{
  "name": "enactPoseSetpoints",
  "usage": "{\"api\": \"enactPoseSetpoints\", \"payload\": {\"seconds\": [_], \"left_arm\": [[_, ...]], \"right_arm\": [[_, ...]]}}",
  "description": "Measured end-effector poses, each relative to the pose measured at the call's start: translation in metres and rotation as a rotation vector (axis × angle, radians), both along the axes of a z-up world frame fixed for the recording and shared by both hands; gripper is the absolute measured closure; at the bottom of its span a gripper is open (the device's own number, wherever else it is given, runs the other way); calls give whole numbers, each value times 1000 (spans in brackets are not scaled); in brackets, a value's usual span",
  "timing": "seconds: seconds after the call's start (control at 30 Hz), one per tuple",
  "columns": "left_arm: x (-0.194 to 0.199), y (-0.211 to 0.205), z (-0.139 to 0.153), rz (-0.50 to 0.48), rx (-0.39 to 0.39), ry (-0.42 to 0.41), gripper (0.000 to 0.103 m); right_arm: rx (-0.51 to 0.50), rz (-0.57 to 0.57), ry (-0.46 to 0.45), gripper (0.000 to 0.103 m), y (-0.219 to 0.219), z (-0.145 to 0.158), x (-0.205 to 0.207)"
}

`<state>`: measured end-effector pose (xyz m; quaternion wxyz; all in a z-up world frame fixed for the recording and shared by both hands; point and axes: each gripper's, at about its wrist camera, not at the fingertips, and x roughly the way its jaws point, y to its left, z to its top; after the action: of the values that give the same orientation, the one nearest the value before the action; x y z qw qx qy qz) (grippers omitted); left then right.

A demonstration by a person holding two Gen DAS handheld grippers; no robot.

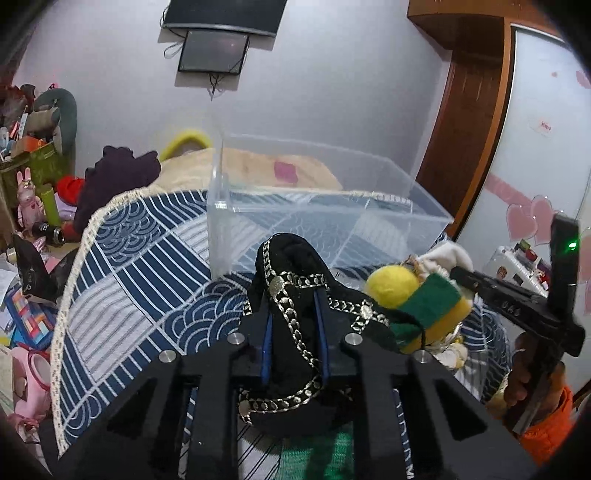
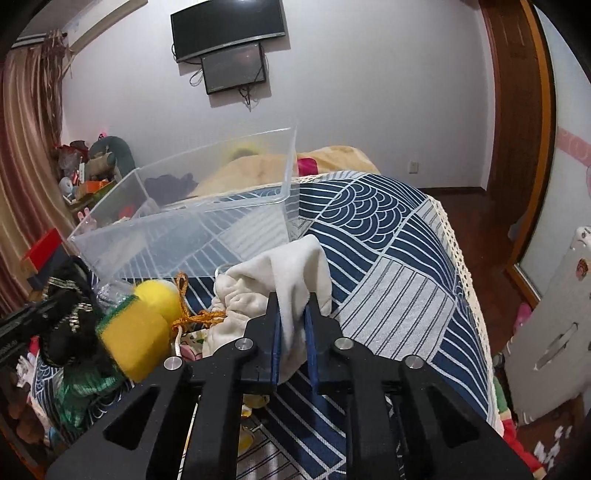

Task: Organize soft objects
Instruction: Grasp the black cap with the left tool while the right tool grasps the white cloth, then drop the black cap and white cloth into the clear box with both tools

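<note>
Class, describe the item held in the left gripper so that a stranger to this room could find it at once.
Start at the clear plastic bin on the blue-and-white patterned bedspread. Just in front of it, the left gripper is shut on a black fabric piece. Its metallic chain-pattern trim sets it apart from the yellow-and-green sponge and yellow ball beside it.

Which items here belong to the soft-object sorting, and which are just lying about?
Job:
black trimmed cloth in left tongs
white cloth in right tongs
sponge
yellow ball
clear bin

Lying about:
wall screens
pink rabbit figure
</note>
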<state>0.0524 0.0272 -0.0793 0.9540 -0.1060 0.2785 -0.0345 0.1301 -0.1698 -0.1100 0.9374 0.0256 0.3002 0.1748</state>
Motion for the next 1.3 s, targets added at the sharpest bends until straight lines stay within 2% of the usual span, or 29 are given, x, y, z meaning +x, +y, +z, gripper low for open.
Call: {"api": "enactPoseSetpoints", "payload": {"seconds": [0.03, 0.1, 0.13, 0.23, 0.27, 0.33, 0.37, 0.4, 0.47, 0.57, 0.87, 1.07, 1.3], "left_arm": [[-2, 0, 3, 1, 2, -10, 84], [-7, 1, 10, 6, 9, -35, 84], [-9, 0, 14, 8, 14, -47, 84], [-12, 0, 23, 9, 22, -72, 84], [-12, 0, 26, 10, 21, -79, 84], [-11, 2, 30, 11, 21, -87, 84], [-11, 2, 33, 15, 24, -95, 84], [-11, 2, 35, 19, 28, -103, 84], [-10, 4, 40, 25, 30, -118, 84], [-8, 8, 48, 33, 29, -138, 84], [13, 19, 72, 49, 31, -182, 84], [42, 27, 77, 86, 27, -182, 84], [84, 33, 64, 91, -8, -110, 84]], "right_arm": [[-5, -6, 5, 80, 1, 0, 1], [-2, -11, 32, 44, 1, -2, 5], [3, -7, 42, 39, 1, -3, 6], [14, -3, 39, 38, 3, -3, 8], [7, 4, 45, 41, 5, -3, 11], [14, 26, 69, 59, 9, -6, 16], [28, 41, 84, 78, 10, -8, 18], [37, 50, 97, 84, 11, -9, 20], [38, 59, 109, 89, 11, -12, 21], [42, 54, 72, 90, 9, -4, 11], [97, 56, -92, 90, 4, 50, -14], [139, 58, -141, 90, 9, 71, 4], [142, 31, -179, 90, 23, 81, 31]]}}
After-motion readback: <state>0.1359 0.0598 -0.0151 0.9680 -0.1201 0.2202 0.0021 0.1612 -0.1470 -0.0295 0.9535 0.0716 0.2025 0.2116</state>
